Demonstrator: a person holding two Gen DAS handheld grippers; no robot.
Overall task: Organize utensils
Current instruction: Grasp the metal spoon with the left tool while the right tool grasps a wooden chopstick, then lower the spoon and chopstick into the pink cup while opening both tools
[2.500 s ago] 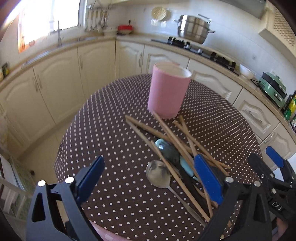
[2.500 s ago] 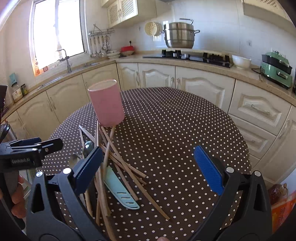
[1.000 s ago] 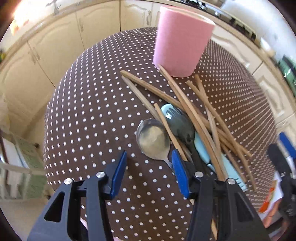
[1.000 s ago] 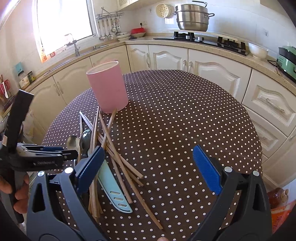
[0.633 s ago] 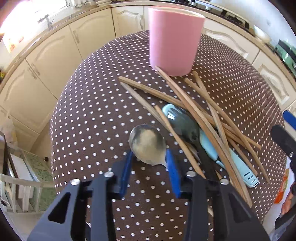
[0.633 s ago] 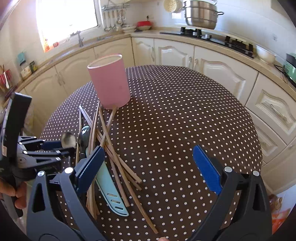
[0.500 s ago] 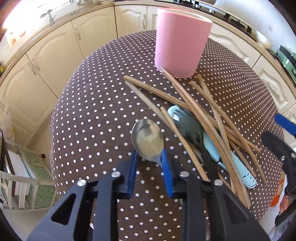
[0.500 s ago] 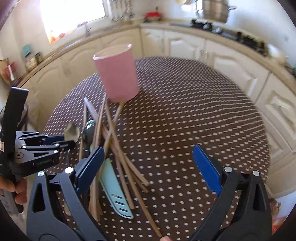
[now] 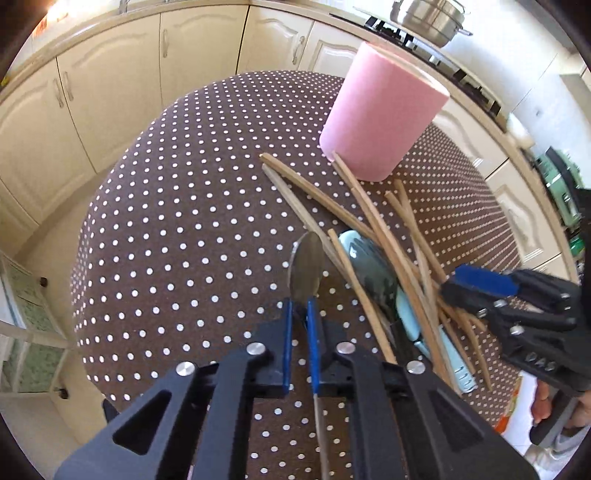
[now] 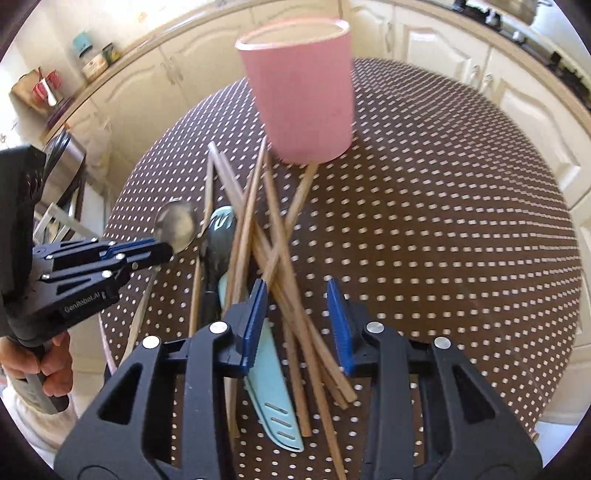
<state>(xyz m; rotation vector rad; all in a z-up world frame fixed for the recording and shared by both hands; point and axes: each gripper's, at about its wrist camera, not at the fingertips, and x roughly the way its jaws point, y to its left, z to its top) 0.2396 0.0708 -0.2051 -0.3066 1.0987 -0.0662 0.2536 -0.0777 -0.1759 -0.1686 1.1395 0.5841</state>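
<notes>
Left wrist view first: the left gripper has its blue pads pinched onto the neck of the metal spoon, bowl sticking out ahead, thin handle running back under the jaws. Only this view shows that grip up close. The spoon sits at the left edge of the pile on the polka-dot table. Right beside it are a dark teal spoon, a light blue sheathed knife and a bunch of wooden chopsticks fanned toward the pink holder, which stands upright at the far end; one stick touches its base. The right gripper pokes in from the right, over the chopsticks. A steel pot sits on the stove behind.

Right wrist view: here you get what the other one hides, the right gripper from behind, jaws at a narrow gap and closing, with a few crossed chopsticks between them; pads don't look like they're pressing yet. The knife lies under the left pad, partly covered by sticks. The left gripper shows side-on at the left, a hand on its grip, spoon bowl at its tip. The holder's open rim shows here.
</notes>
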